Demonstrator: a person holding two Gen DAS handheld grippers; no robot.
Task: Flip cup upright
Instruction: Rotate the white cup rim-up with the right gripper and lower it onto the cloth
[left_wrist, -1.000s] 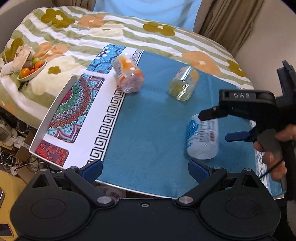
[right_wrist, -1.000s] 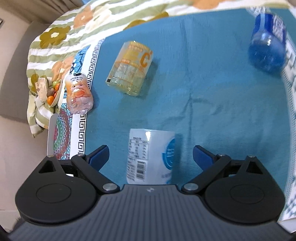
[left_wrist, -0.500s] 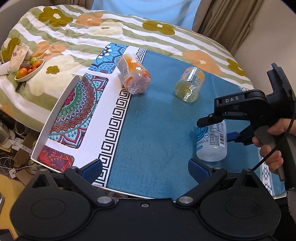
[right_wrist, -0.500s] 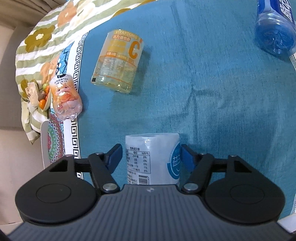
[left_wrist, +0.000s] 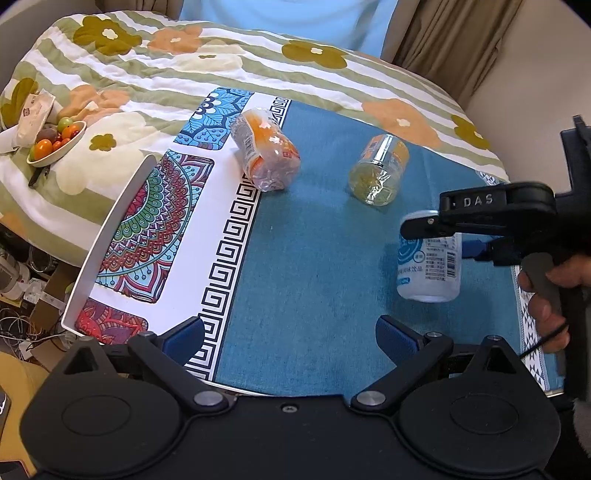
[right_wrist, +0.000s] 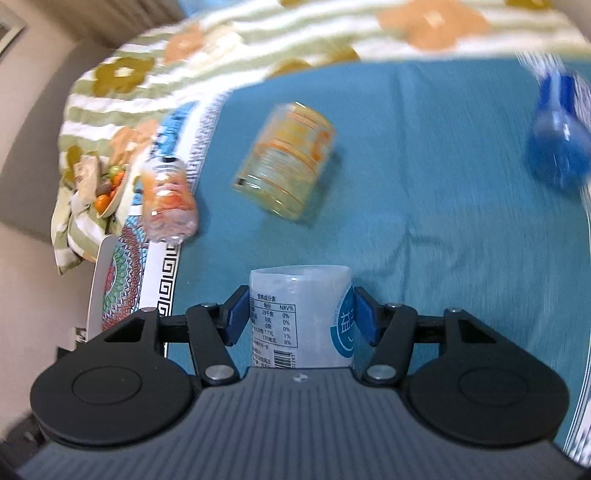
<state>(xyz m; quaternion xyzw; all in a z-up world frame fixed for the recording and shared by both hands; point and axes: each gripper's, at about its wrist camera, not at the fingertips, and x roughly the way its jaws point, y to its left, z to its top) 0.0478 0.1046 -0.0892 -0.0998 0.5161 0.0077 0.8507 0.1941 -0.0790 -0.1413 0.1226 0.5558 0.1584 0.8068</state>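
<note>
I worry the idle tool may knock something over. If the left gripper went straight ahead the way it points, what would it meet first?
Most likely bare blue cloth. The left gripper is open and points between the orange bottle and the yellow bottle; depth is unclear.

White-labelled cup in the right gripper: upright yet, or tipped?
Tipped. The white-labelled cup hangs slanted above the blue cloth, clamped in the right gripper, not yet stood upright.
</note>
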